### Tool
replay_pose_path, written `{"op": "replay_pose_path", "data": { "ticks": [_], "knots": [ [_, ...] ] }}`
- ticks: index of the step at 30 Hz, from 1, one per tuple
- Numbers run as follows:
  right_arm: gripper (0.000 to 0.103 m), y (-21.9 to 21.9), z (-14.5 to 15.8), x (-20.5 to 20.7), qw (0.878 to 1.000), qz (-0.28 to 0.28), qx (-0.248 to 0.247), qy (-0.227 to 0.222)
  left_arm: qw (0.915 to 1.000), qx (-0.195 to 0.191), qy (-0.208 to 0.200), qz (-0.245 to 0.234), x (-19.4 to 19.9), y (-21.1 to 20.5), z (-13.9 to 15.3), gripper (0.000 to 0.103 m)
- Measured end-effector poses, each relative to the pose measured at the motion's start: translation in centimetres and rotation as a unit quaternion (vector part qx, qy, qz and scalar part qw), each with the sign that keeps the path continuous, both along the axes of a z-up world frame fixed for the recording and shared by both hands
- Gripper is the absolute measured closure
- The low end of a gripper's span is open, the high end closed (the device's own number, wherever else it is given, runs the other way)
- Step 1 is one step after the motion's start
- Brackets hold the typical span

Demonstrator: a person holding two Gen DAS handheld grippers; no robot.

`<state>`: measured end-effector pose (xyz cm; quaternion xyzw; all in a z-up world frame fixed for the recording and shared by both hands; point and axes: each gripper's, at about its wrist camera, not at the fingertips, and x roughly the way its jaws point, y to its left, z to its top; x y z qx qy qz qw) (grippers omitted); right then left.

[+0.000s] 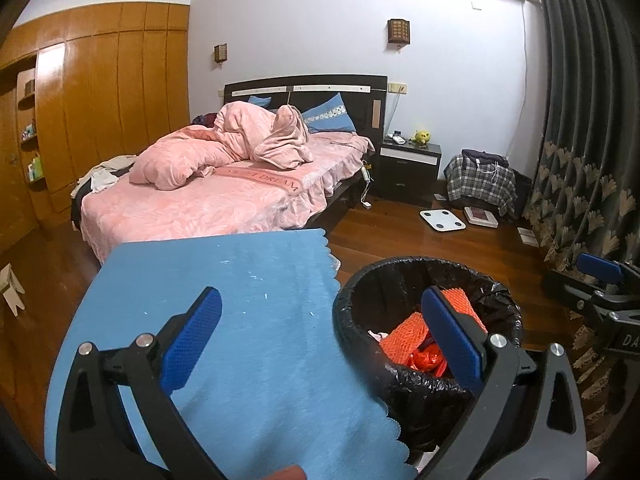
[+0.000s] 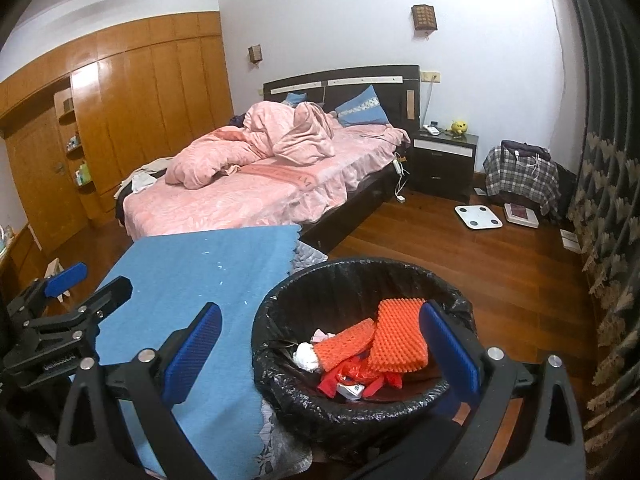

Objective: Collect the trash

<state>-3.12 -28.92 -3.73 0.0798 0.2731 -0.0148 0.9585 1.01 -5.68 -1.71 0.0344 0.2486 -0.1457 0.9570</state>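
A round bin lined with a black bag (image 2: 280, 376) (image 1: 360, 292) stands on the wood floor beside a surface covered with a blue cloth (image 1: 248, 280) (image 2: 200, 272). Inside lie orange foam net sleeves (image 2: 396, 340) (image 1: 404, 336), red plastic (image 2: 340, 376) and white crumpled paper (image 2: 306, 356). My left gripper (image 1: 326, 340) is open and empty, over the cloth's edge and the bin rim. My right gripper (image 2: 320, 354) is open and empty, above the bin. The right gripper shows at the right edge of the left wrist view (image 1: 592, 284); the left gripper shows at the left of the right wrist view (image 2: 92, 284).
A bed with pink bedding (image 2: 280, 168) stands behind. A wooden wardrobe (image 1: 100, 100) lines the left wall. A dark nightstand (image 2: 444, 160), a plaid-covered pile (image 2: 520, 176), a white scale (image 2: 478, 216) and a dark curtain (image 2: 608, 160) are on the right.
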Motion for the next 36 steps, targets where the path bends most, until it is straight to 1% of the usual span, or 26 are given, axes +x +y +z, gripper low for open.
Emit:
{"op": "replay_pose_path", "data": {
  "ticks": [36],
  "knots": [
    [0.006, 1.02, 0.2, 0.05, 1.0, 0.005, -0.004, -0.003, 1.0, 0.002, 0.0, 0.003, -0.34, 0.55, 0.36, 0.006]
  ]
}}
